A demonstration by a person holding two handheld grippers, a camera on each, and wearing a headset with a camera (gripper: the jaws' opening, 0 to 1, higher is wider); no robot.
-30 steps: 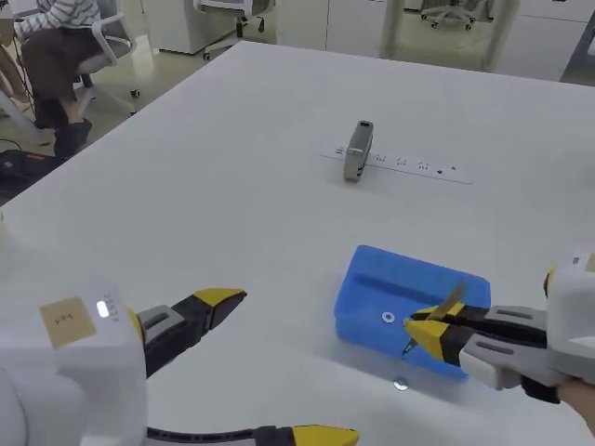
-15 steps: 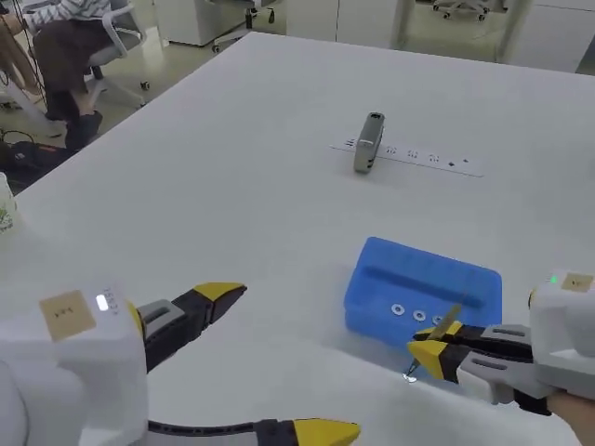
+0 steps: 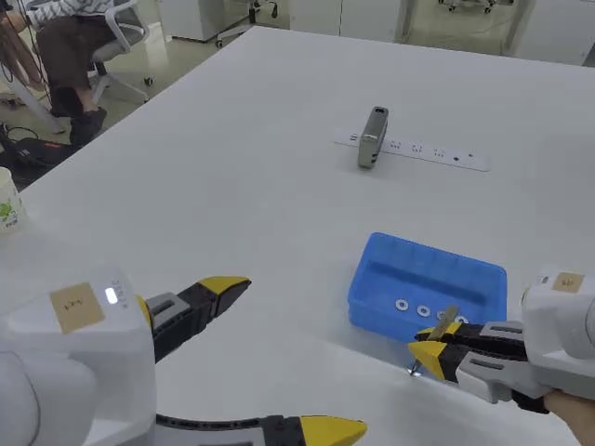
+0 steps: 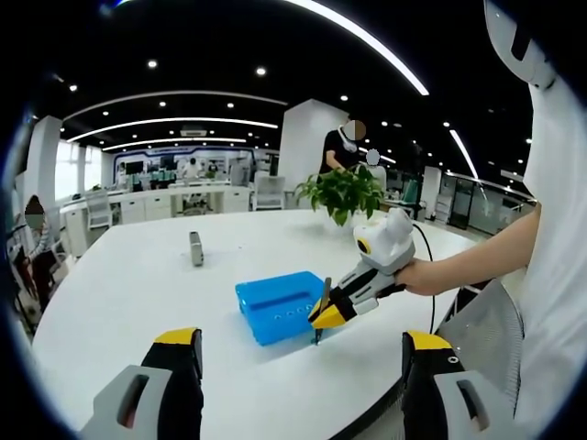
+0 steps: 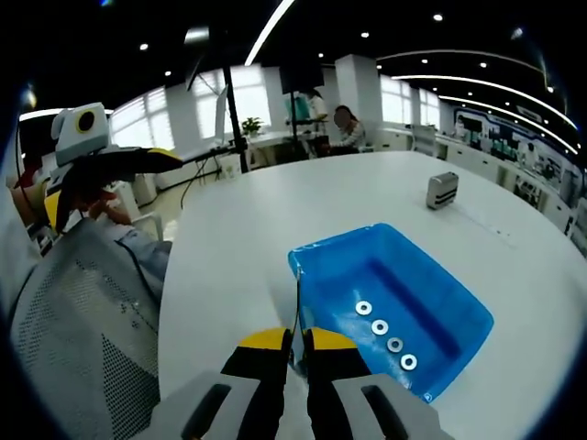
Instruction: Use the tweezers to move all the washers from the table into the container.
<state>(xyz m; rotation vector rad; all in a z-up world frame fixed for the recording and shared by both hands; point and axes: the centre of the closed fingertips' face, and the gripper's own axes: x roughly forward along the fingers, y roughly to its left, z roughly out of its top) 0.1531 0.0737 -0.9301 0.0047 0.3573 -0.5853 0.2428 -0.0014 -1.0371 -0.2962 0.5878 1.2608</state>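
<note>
A blue container (image 3: 465, 271) stands near the table's front right, with several washers (image 3: 401, 304) in a row on its floor. My right gripper (image 3: 420, 342) is shut on thin tweezers (image 3: 414, 368), whose tip points down at the table just in front of the container's near wall. Whether a washer lies at the tip is too small to tell. In the right gripper view the tweezers (image 5: 296, 307) rise between the closed jaws beside the container (image 5: 440, 302) and its washers (image 5: 380, 326). My left gripper (image 3: 293, 358) stands open and empty to the left, well apart from the container (image 4: 266, 302).
A white power strip (image 3: 428, 153) with a grey block (image 3: 374, 137) on it lies at the table's far side. A paper cup (image 3: 7, 203) sits at the left edge. A person on a chair (image 3: 65, 37) is beyond the far left corner.
My right gripper has come down with the tweezers from over the container's front wall to the table just before it. The left gripper has stayed put; the head camera has shifted.
</note>
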